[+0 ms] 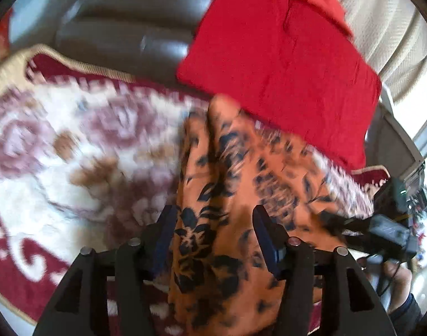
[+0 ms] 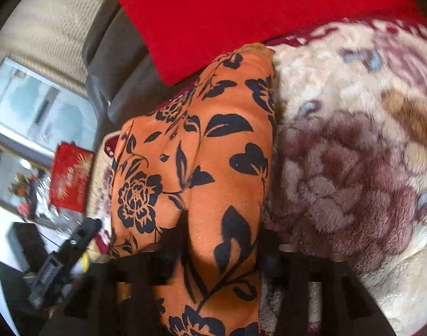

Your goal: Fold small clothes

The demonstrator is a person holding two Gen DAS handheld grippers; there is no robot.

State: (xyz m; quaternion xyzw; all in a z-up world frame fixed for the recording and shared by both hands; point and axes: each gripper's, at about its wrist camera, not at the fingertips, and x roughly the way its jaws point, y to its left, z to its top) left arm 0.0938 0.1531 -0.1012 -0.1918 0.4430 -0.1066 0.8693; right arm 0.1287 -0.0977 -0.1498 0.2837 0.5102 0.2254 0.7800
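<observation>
Claws: left claw (image 1: 215, 240) spread, orange cloth between fingers; right claw (image 2: 222, 252) straddling it, grip unclear
Orange floral garment (image 2: 202, 168): on blanket (image 2: 339, 168), near red cloth (image 2: 227, 14) edge
Handling: soft, light, limp; pinch hem corners

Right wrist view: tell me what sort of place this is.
Probably a home living room. A plush floral blanket covers a dark leather sofa, a red folded garment lies on it, and cream curtains hang behind.
</observation>
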